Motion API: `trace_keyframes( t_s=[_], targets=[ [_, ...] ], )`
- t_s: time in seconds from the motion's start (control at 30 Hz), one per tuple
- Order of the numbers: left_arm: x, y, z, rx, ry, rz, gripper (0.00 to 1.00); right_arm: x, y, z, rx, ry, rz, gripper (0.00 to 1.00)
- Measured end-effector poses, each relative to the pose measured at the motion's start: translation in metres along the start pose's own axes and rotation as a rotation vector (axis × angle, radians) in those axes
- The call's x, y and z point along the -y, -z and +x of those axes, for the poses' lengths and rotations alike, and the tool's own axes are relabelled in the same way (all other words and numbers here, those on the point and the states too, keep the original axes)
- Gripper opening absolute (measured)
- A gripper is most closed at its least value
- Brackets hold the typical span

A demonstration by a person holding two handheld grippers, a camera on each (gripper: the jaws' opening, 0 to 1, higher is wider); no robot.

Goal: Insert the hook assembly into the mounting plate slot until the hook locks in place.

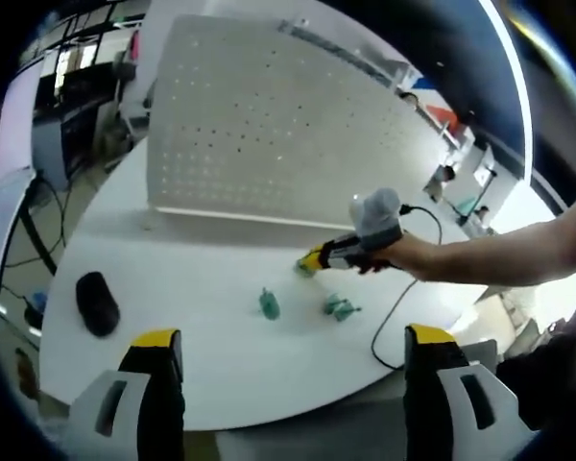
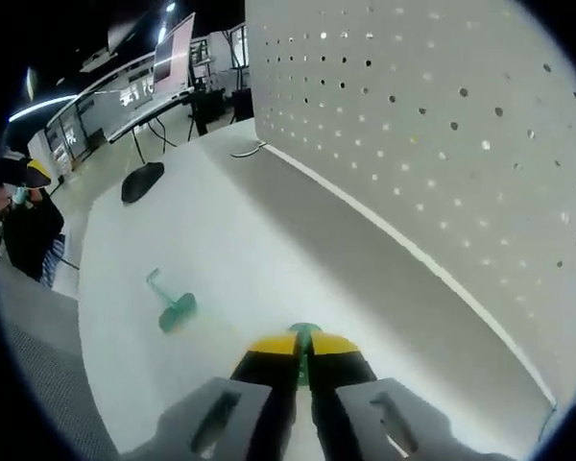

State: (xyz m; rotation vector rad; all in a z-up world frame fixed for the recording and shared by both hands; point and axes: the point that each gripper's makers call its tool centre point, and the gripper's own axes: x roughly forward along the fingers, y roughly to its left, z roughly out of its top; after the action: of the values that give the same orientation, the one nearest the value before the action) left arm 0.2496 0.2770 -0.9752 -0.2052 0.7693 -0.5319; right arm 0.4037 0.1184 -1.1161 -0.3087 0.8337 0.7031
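The white perforated mounting plate (image 1: 278,125) stands upright at the back of the white table (image 1: 211,250). Two green hook pieces (image 1: 269,304) (image 1: 341,307) lie on the table in front of it. My left gripper (image 1: 293,338) hangs open above the table's near edge, jaws far apart with nothing between them. A hand holds my right gripper (image 1: 310,260) low over the table, close to the plate's bottom edge. In the right gripper view, my right gripper (image 2: 304,348) is shut on a green hook (image 2: 304,333), beside the plate (image 2: 442,144). Another green hook (image 2: 173,307) lies to its left.
A black rounded object (image 1: 96,303) sits at the table's left end, also seen as the black object (image 2: 141,181). A black cable (image 1: 396,317) trails from the right gripper across the table. Desks and monitors stand beyond the table, and a person (image 2: 24,226) is at its far side.
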Motion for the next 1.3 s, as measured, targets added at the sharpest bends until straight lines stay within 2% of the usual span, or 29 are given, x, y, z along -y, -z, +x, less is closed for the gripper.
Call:
trace_keyframes(
  t_s=[0.17,0.47,0.57,0.63,0.83,1.03,1.23,1.3],
  targets=[
    [0.002,-0.001,0.0,0.0,0.001,0.005,0.97,-0.001,-0.003,-0.006,0.021,0.001,0.02,0.0],
    [0.011,-0.011,0.0,0.013,0.006,0.031,0.97,0.004,-0.025,-0.032,0.141,0.035,0.083,0.0],
    [0.016,-0.012,0.002,0.012,0.014,0.049,0.97,0.002,-0.031,-0.041,0.183,0.027,0.153,0.0],
    [0.02,-0.012,0.003,0.007,0.018,0.063,0.97,0.0,-0.035,-0.048,0.199,0.035,0.131,0.0],
    [0.034,-0.015,0.01,0.009,0.043,0.079,0.97,-0.006,-0.05,-0.073,0.272,0.03,0.142,0.0],
    [0.051,-0.016,0.019,0.001,0.07,0.103,0.97,-0.008,-0.064,-0.1,0.347,0.021,0.197,0.0],
    [0.065,-0.021,0.027,-0.001,0.104,0.126,0.97,-0.014,-0.072,-0.128,0.417,0.018,0.22,0.0],
    [0.067,-0.023,0.028,0.0,0.112,0.129,0.96,-0.012,-0.076,-0.139,0.473,0.037,0.25,0.0]
  ],
)
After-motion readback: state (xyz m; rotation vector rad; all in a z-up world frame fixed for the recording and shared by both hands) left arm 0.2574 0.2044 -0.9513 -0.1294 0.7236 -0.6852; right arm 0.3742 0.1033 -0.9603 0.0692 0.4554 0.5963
